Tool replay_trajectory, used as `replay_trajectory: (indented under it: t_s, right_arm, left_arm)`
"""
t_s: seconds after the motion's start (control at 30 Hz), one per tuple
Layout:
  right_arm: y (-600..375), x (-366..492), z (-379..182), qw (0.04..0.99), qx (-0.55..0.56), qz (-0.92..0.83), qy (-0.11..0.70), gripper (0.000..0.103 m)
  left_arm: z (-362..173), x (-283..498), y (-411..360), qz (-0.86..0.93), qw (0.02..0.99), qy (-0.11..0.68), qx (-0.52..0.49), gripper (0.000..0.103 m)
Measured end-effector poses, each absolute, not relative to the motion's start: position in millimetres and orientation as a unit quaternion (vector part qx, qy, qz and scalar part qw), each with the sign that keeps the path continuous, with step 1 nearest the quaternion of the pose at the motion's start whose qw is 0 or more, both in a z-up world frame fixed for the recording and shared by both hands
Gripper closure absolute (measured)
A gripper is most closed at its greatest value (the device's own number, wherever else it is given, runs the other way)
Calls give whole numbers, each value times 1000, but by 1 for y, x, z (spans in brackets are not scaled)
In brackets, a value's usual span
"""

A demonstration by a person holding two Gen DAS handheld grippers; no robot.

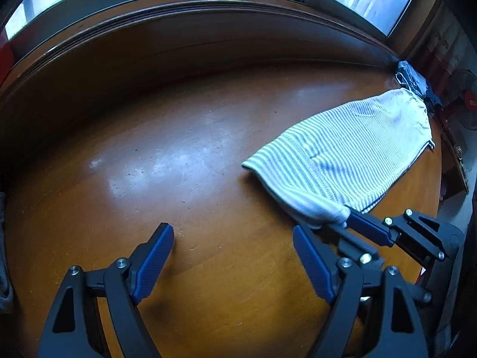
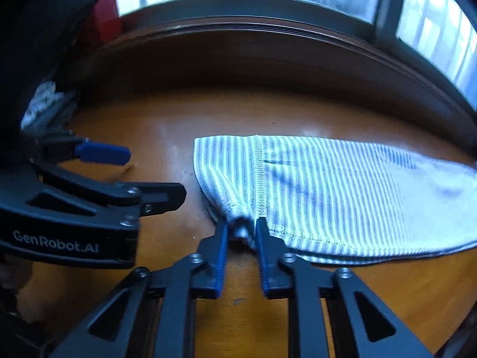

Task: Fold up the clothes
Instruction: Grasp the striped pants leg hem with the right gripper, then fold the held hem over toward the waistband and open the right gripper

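A blue-and-white striped garment (image 1: pixel 351 149) lies folded on the wooden table (image 1: pixel 179 149), stretching to the right. My right gripper (image 2: pixel 242 226) is shut on the striped garment (image 2: pixel 342 191) at its near left corner, and the pinched cloth bunches between the blue pads. The left wrist view shows the same grip, with the right gripper (image 1: pixel 345 219) holding the pale corner. My left gripper (image 1: pixel 232 232) hovers open over bare table to the left of the garment, nothing between its fingers. From the right wrist camera the left gripper (image 2: pixel 143 173) stands at the left edge, apart from the cloth.
A heap of darker blue clothes (image 1: pixel 414 80) sits at the table's far right end. A wooden ledge (image 1: pixel 208 15) and a window run along the back. Grey cloth (image 2: pixel 44 101) lies at the far left. A fan (image 1: pixel 465 98) stands beyond the table's right edge.
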State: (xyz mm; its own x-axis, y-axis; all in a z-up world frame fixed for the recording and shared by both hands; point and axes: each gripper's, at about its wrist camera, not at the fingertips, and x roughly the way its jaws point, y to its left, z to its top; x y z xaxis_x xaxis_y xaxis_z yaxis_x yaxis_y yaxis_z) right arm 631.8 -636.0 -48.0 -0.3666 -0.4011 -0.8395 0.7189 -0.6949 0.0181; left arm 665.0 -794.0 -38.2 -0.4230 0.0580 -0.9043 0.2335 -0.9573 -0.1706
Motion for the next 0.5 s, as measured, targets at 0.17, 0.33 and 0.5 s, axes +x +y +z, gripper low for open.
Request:
replay_trajectory:
  t_s: [0.17,0.33,0.5]
  right_arm:
    - [-609,615,-41,369,462,-801,94,88]
    - [-585,601,-35,389,469,-793,23,88]
    - [-564,601,-25,394,484,-781,-39,88]
  left_arm:
    - [-30,665,-815,-837,73,147,522,21]
    - [-29,664,-823,-830,86,157,529,22]
    - [-20,657,-811,-838,73,141,522,22]
